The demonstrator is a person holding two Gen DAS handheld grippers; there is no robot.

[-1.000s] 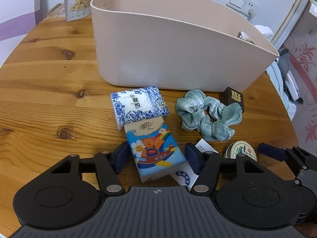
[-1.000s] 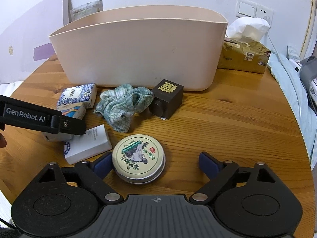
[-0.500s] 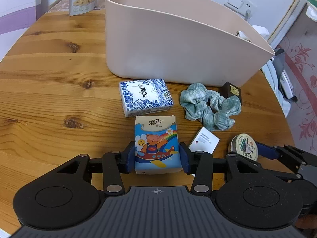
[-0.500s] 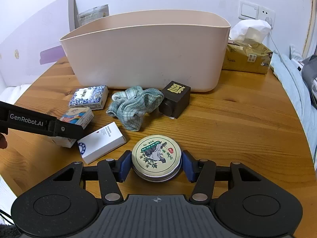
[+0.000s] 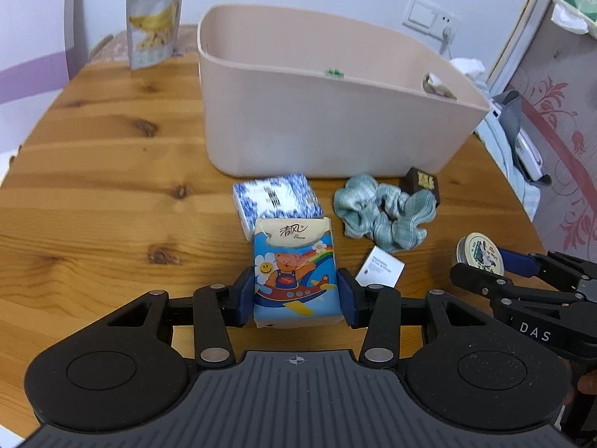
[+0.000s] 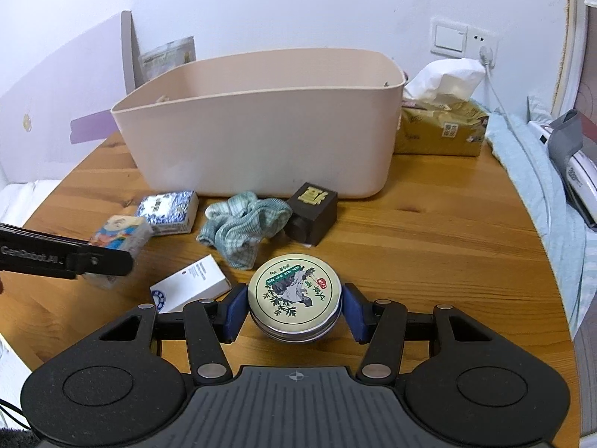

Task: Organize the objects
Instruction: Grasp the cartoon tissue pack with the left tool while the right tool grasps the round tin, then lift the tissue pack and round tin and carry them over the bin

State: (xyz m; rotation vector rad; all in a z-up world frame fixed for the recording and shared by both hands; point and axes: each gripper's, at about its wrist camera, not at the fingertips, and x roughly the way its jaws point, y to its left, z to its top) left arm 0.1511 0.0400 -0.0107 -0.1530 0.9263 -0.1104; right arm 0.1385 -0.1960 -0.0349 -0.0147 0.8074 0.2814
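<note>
My left gripper (image 5: 296,298) is shut on a blue cartoon-bear tissue pack (image 5: 294,272), lifted off the round wooden table (image 5: 93,201). My right gripper (image 6: 294,311) is shut on a round tin with a cream, leaf-printed lid (image 6: 294,293), also raised above the wood. Behind both stands a large beige tub (image 6: 261,138). In front of the tub lie a blue-and-white patterned tissue pack (image 5: 276,198), a green scrunchie (image 5: 384,212), a small dark brown box with a gold character (image 6: 313,211) and a small white box (image 6: 194,283).
A banana-chip bag (image 5: 155,18) leans on the wall behind the tub's left end. A yellow tissue box (image 6: 440,127) sits to the right of the tub. Beyond the table's right edge lies a bed with a white device (image 6: 578,179).
Both grippers closed, the left on the bear tissue pack and the right on the tin. Both then rose with their objects off the table.
</note>
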